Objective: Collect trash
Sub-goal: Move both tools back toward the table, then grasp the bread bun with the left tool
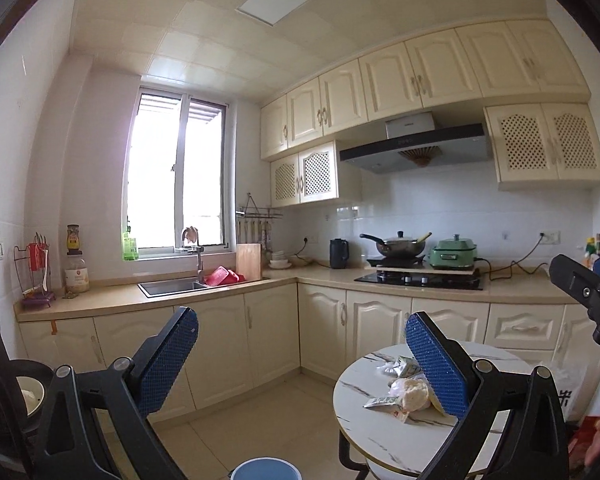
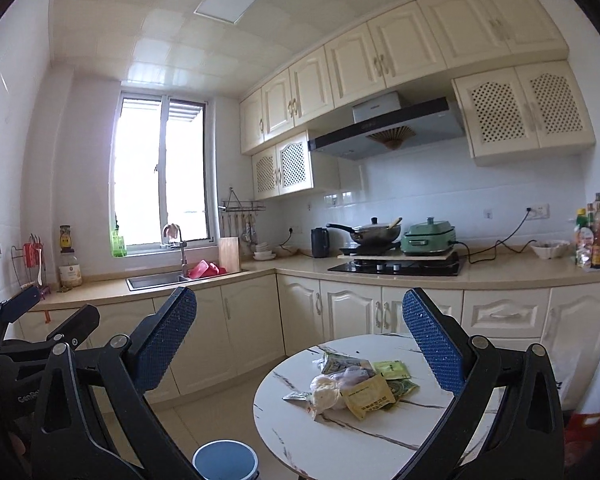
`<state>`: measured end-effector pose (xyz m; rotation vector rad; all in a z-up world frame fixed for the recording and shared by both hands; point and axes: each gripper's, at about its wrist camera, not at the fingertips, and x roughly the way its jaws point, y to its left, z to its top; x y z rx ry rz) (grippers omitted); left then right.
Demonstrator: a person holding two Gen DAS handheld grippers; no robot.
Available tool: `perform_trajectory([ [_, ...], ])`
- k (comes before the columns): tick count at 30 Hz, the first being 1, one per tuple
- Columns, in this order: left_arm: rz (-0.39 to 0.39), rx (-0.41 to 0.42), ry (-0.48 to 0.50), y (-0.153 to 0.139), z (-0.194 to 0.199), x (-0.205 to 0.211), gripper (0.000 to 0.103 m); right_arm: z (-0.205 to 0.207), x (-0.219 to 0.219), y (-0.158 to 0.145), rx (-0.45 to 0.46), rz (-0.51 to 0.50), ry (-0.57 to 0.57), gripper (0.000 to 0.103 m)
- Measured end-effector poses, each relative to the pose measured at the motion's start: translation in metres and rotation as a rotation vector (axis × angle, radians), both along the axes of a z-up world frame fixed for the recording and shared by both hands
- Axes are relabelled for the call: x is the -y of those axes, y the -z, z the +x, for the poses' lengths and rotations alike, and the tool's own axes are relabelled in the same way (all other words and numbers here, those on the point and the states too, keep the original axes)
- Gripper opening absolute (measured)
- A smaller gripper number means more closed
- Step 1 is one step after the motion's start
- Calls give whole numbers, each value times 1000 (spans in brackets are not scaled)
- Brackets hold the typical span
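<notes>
Both grippers, left gripper (image 1: 300, 354) and right gripper (image 2: 300, 338), wide apart, empty; yellow packet (image 2: 367, 399) only in right view.

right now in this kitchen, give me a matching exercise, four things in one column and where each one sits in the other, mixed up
Things:
1. wrappers
2. wok
3. blue bin
4. red basket

Places:
A. on the floor beside the round table
B. at the sink
C. on the round table
D. on the stove

Pairs: 1-C, 2-D, 3-A, 4-B
</notes>
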<state>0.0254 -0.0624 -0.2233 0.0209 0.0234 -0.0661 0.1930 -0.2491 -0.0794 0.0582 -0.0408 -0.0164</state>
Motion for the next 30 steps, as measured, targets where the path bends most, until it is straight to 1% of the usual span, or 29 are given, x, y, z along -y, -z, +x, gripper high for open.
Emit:
perform_trajectory([
  [2,-1,-16,8,-1,9,-3,102,5,5,3,-8,7,14,103],
  [3,-3,-24,12,-12,25,-2,102,10,9,6,-18,12,22,103],
  [5,-3,-47,23,-17,40,-5,102,21,14,13,-40,15,32,103],
  [8,3,-87,41,-35,75,-2,102,37,27,27,-74,23,59,103],
  [9,7,-104,47,-32,81,-2,102,42,33,32,-85,28,68,103],
  [11,11,-138,66,-37,101,3,102,54,45,43,-116,37,91,103],
  [13,16,-180,88,-34,121,8,102,68,59,52,-147,47,115,103],
  [14,21,-202,101,-37,134,12,102,75,65,58,-164,52,129,103],
  [16,30,-250,128,-35,158,18,102,89,78,70,-199,62,150,103],
  [17,37,-273,142,-37,174,24,102,98,86,77,-222,68,162,103],
  [20,65,-346,186,-33,216,41,102,124,107,98,-293,82,191,103],
  [21,67,-374,205,-25,228,46,102,133,114,107,-319,85,199,103],
  [23,63,-436,241,-25,263,58,102,152,127,123,-370,94,211,103],
  [25,55,-496,277,-38,311,83,102,170,139,138,-421,99,217,103],
  [26,53,-525,293,-33,326,90,102,177,144,144,-440,99,217,103],
  [28,62,-569,301,-49,373,116,102,195,155,159,-490,100,224,103],
  [30,78,-610,303,-48,406,129,102,212,165,171,-533,103,222,103],
])
